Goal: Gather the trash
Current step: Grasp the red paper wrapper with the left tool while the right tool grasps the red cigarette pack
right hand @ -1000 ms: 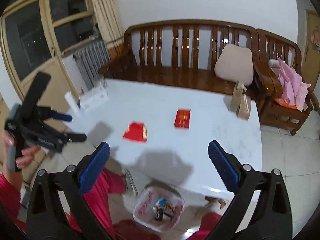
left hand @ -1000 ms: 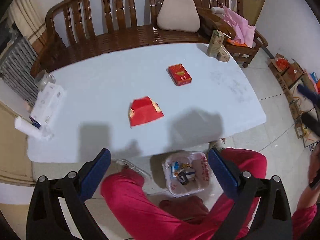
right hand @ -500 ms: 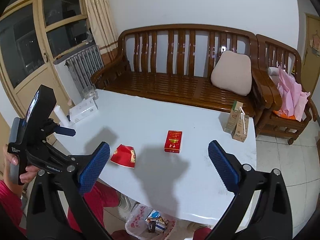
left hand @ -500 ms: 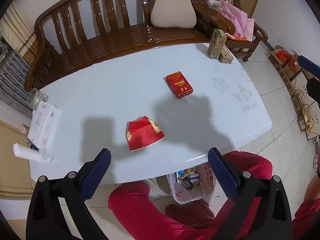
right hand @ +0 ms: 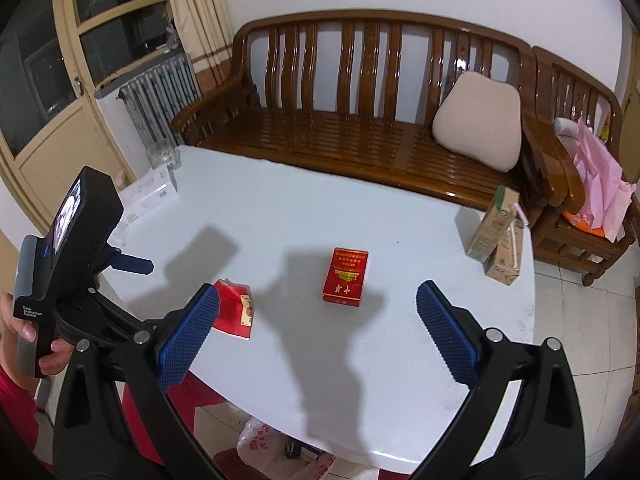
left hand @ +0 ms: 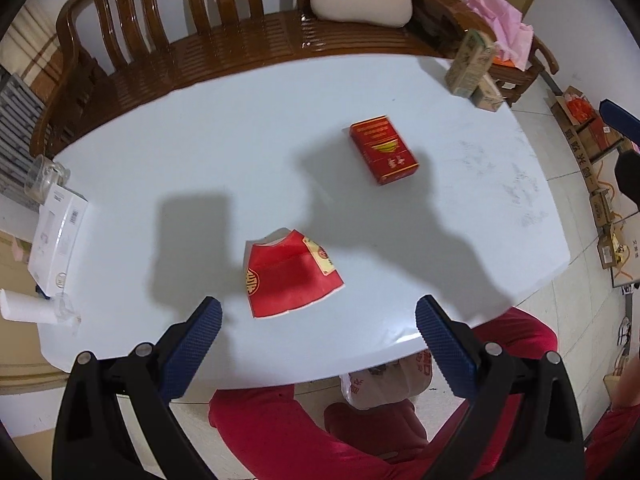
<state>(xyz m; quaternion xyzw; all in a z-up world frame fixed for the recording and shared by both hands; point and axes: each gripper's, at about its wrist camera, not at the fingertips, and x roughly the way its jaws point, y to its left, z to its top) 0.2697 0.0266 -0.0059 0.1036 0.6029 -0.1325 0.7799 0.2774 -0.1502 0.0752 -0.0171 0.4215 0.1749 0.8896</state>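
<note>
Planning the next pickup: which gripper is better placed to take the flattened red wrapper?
Left. The left gripper is open with the wrapper just ahead between its fingers; the right gripper faces the red box.

From my feed, the table edge [left hand: 360, 364] hides most of the plastic bag [left hand: 384, 384]; its contents are unreadable, and the right gripper [left hand: 620, 148] is cut off at the frame's edge
</note>
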